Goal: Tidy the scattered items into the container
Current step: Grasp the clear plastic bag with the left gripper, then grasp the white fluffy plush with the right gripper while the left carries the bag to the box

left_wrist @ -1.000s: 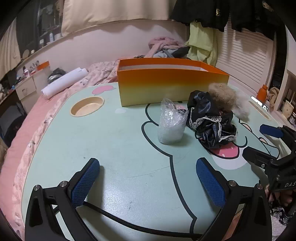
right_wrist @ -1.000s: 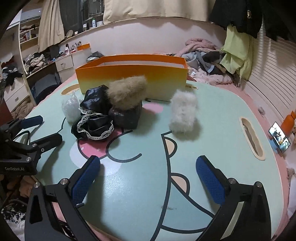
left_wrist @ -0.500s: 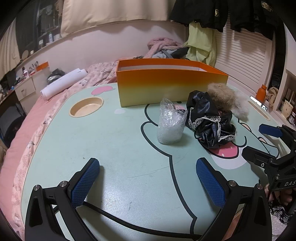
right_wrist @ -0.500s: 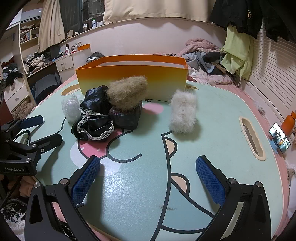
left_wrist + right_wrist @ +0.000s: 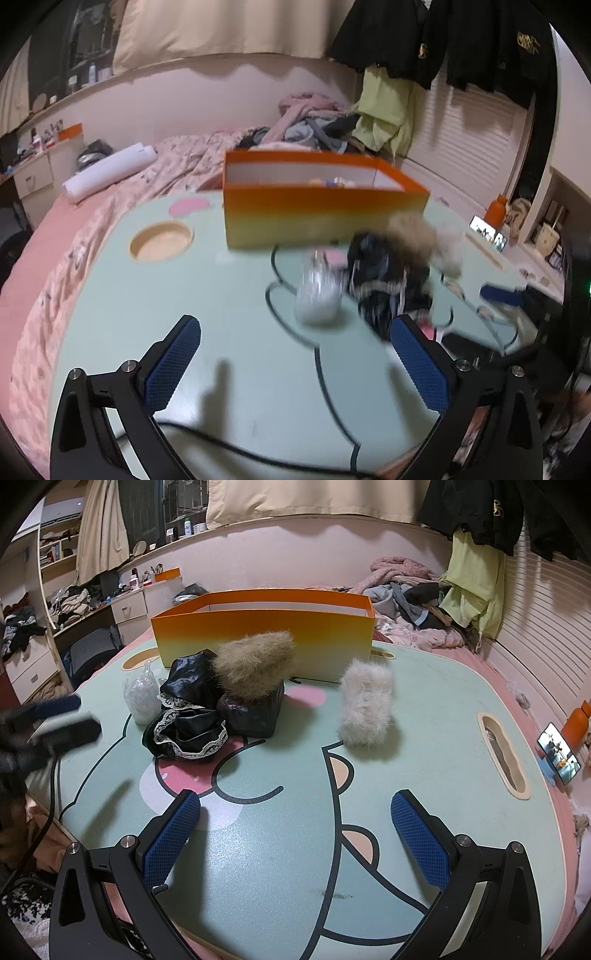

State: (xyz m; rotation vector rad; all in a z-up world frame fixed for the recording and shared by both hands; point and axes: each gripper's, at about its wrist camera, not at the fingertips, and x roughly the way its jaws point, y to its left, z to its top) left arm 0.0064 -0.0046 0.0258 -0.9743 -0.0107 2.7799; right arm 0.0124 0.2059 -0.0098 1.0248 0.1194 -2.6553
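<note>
Both our grippers, left and right, spread, empty; clear bag ahead between left jaws.

In front of the one orange box lie four loose things: two fur pieces (one tan, one white), one black lace-trimmed bundle, one clear plastic bag left of that bundle.
</note>
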